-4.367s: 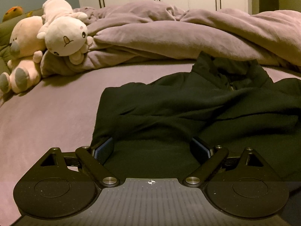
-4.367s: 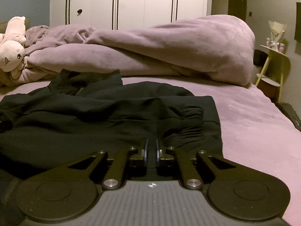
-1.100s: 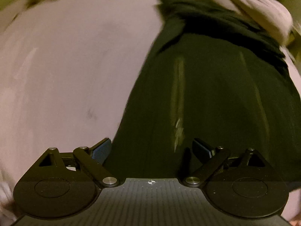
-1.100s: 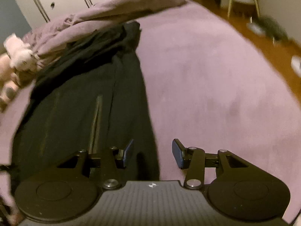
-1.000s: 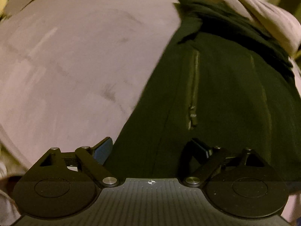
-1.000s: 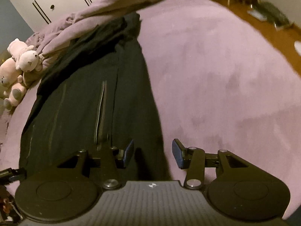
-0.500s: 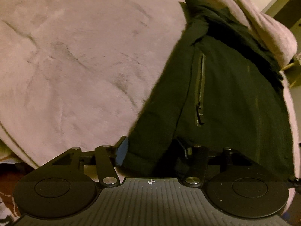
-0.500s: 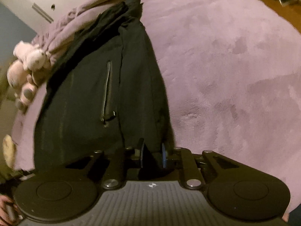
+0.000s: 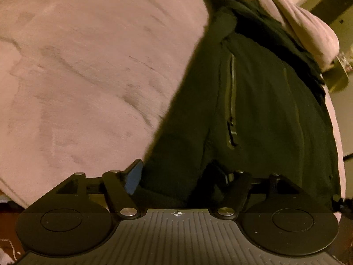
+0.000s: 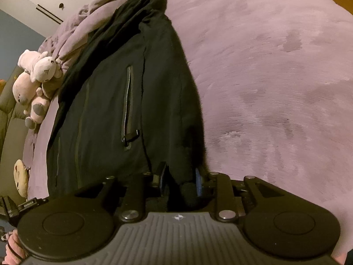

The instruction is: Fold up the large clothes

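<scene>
The right gripper (image 10: 179, 180) is being held clamped on the near right corner of the hem of the black jacket (image 10: 123, 101); a bunched roll of dark fabric is being pinched between its pads, the jaws standing only as far apart as that roll. The left gripper (image 9: 179, 173) is being held around the near left corner of the same hem, its blue-faced left finger (image 9: 133, 177) lying just outside the fabric edge and the other finger being largely buried in dark cloth, so whether the cloth is truly being pinched there cannot be told. The jacket is lying lengthwise on the pink bed cover (image 10: 275, 77), hem toward the cameras, collar at the far end against the heaped duvet (image 9: 308, 28), both pocket zippers (image 10: 128, 108) facing up. Plush toys (image 10: 35, 81) are lying well apart from it at the far left, beside the duvet. Judged step: the hem is being taken at both corners for a fold toward the collar. For a clean fold, the left grip is probably best being confirmed before any lift; both corners are best being raised together and level, the hem being kept taut between them, and carried straight along the jacket's length so the side edges are being stacked. A one-sided slip is being noted as the main risk, since the thick fabric looks heavy.
</scene>
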A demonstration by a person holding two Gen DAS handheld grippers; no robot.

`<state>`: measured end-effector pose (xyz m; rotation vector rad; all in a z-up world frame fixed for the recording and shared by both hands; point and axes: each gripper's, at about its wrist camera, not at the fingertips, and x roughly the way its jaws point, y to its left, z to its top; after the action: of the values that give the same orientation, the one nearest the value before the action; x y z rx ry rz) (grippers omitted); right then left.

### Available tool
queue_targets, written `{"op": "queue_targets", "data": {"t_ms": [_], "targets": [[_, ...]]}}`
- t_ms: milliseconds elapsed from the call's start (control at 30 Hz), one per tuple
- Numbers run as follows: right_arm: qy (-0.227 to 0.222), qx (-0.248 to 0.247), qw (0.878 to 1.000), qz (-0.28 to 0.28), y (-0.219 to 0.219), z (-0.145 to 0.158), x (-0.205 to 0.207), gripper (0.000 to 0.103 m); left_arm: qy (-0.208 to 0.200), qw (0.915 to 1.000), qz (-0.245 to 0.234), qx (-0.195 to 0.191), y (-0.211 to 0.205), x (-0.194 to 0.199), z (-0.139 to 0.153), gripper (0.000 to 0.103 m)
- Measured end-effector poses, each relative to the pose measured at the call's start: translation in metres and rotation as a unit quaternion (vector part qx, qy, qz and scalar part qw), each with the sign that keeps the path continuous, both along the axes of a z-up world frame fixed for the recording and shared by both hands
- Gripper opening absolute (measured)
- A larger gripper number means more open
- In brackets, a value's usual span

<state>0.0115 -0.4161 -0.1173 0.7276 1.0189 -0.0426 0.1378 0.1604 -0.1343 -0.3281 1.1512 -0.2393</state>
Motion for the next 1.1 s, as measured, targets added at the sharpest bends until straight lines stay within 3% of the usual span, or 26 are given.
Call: {"op": "queue_targets", "data": {"t_ms": [100, 233, 433, 500, 533, 567, 633, 700, 800, 967, 1100], "targets": [[-0.003, -0.001, 1.000, 0.003, 0.001, 0.002, 0.000, 0.023, -0.005, 0.9994, -0.033, 0.002, -0.004, -0.001, 0.005, 0.067], [-0.016, 0.033, 0.999, -0.003, -0.004, 0.002, -0.003, 0.018, 0.000, 0.9987, -0.032, -0.039, 0.006, -0.001, 0.009, 0.054], [0.002, 0.041, 0.999, 0.003, -0.003, -0.005, 0.004, 0.020, 0.016, 0.9980, -0.056, -0.025, -0.005, 0.005, 0.000, 0.056], [0.009, 0.034, 0.999, 0.010, 0.000, -0.003, 0.008, 0.021, 0.019, 0.9978, -0.058, -0.028, -0.008, 0.009, 0.001, 0.050], [0.010, 0.032, 0.999, 0.013, 0.000, -0.002, 0.009, 0.021, 0.021, 0.9972, -0.056, -0.045, -0.007, 0.010, 0.003, 0.031], [0.010, 0.029, 0.999, 0.016, 0.002, 0.000, 0.011, 0.018, 0.026, 0.9960, -0.050, -0.069, -0.005, 0.012, 0.006, 0.029], [-0.001, 0.037, 0.999, 0.018, 0.003, 0.007, 0.013, 0.016, 0.013, 0.9937, -0.050, -0.099, -0.005, 0.014, 0.022, 0.027], [-0.027, 0.080, 0.996, 0.008, 0.000, 0.015, 0.016, 0.014, -0.012, 0.9898, -0.053, -0.131, -0.010, 0.018, 0.041, 0.026], [-0.064, 0.120, 0.991, -0.005, -0.003, 0.028, 0.027, 0.014, -0.044, 0.9790, -0.046, -0.194, -0.018, 0.033, 0.069, 0.025], [-0.121, 0.154, 0.980, -0.034, -0.011, 0.048, 0.066, 0.013, -0.093, 0.9666, -0.035, -0.236, -0.035, 0.079, 0.097, 0.025], [-0.162, 0.146, 0.974, -0.060, -0.020, 0.062, 0.111, 0.011, -0.107, 0.9611, 0.001, -0.255, -0.042, 0.126, 0.095, 0.025]]}}
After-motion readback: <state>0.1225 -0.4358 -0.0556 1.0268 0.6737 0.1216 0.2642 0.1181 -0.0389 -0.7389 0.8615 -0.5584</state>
